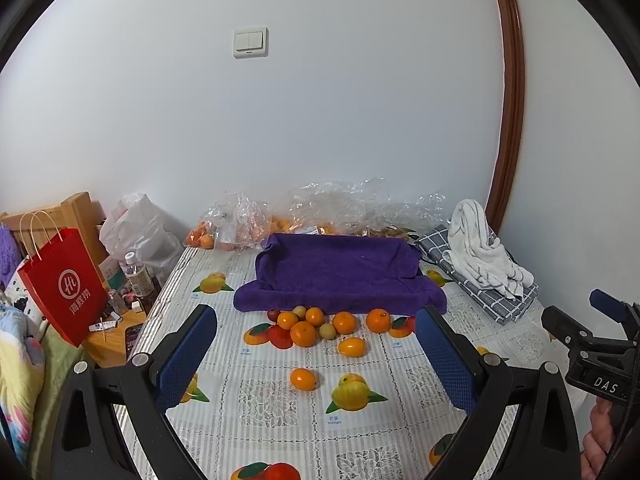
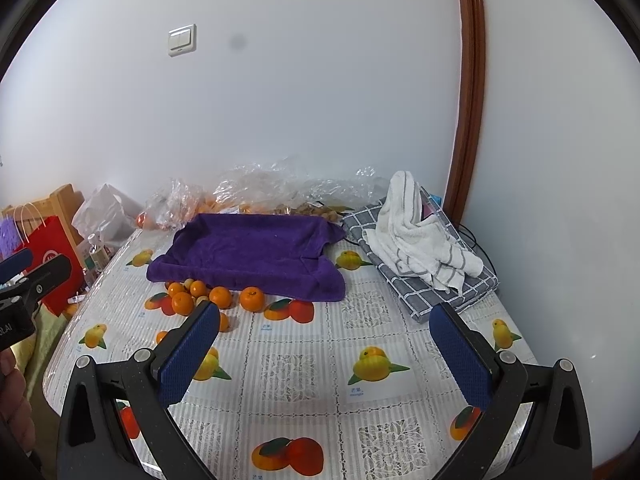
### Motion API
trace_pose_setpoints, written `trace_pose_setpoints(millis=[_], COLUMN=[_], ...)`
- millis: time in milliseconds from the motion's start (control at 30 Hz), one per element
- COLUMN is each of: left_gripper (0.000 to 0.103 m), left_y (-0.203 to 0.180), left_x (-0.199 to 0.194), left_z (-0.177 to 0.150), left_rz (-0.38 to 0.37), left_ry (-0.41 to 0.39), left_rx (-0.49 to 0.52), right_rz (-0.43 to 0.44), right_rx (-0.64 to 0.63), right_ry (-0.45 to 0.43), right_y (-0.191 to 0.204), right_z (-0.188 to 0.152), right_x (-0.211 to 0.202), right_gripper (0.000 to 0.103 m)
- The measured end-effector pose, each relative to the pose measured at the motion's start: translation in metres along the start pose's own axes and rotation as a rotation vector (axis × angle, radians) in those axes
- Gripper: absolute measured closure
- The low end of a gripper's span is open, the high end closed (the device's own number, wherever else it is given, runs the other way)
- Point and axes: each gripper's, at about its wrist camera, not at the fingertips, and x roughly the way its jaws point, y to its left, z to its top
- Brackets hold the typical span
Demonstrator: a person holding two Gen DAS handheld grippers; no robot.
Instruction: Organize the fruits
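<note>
A cluster of several oranges (image 1: 316, 324) and small pale fruits lies on the tablecloth just in front of a tray draped in a purple towel (image 1: 336, 272). Two oranges lie apart, one (image 1: 352, 347) near the cluster and one (image 1: 303, 379) closer to me. My left gripper (image 1: 316, 344) is open, above the table, with its blue pads either side of the loose fruit. My right gripper (image 2: 325, 344) is open over bare tablecloth, right of the same cluster (image 2: 200, 294). The purple towel tray (image 2: 248, 254) holds no fruit that I can see.
Clear plastic bags with more oranges (image 1: 240, 224) lie against the wall behind the tray. A white striped towel (image 1: 484, 252) sits on a grey checked cloth (image 1: 492, 300) at right. A red paper bag (image 1: 64, 284) and a bottle (image 1: 138, 276) stand left of the table.
</note>
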Motion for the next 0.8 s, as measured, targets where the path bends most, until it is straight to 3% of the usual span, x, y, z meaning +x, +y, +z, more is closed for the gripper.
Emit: trace_pose_setpoints(millis=[800], left_gripper=[0.003], left_y=[0.0049], left_x=[0.0005], left_z=[0.0003], left_rz=[-0.013], left_ry=[-0.014], left_rx=[-0.001], right_rz=[0.002], right_rx=[0.005], right_ry=[0.0], right_y=[0.0013], right_z=[0.0008], right_x=[0.0001], right_gripper=[0.0])
